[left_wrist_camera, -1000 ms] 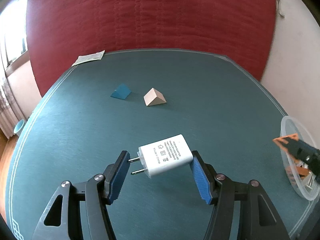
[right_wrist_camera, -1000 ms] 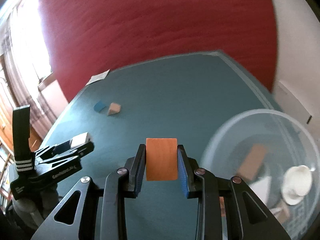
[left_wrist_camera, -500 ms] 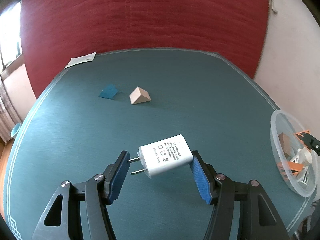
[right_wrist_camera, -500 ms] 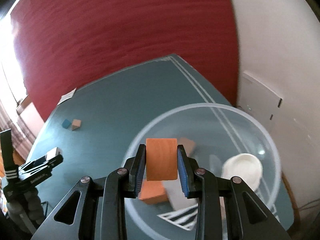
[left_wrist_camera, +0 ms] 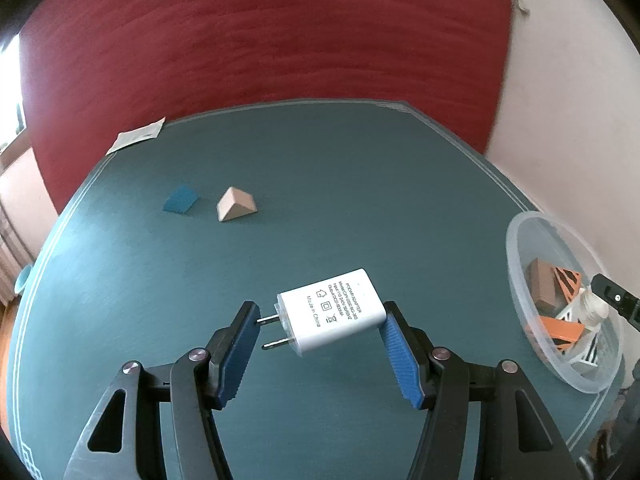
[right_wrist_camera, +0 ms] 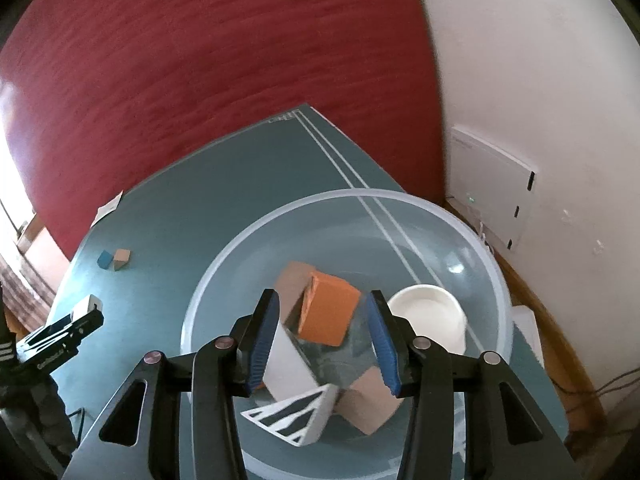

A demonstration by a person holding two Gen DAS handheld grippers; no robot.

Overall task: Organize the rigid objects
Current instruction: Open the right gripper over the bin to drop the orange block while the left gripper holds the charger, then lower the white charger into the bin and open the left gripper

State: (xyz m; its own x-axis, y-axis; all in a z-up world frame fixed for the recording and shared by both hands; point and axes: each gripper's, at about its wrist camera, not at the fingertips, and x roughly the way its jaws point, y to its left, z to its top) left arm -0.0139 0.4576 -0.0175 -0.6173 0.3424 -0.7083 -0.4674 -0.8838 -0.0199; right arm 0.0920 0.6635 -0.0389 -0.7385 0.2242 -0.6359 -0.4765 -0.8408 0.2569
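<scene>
Two claws busy: left claw clamped endwise on white power adapter above desk; right claw opening, orange block dropping free into clear bowl. Light, stiff, smooth; better gripped across flat faces.
</scene>
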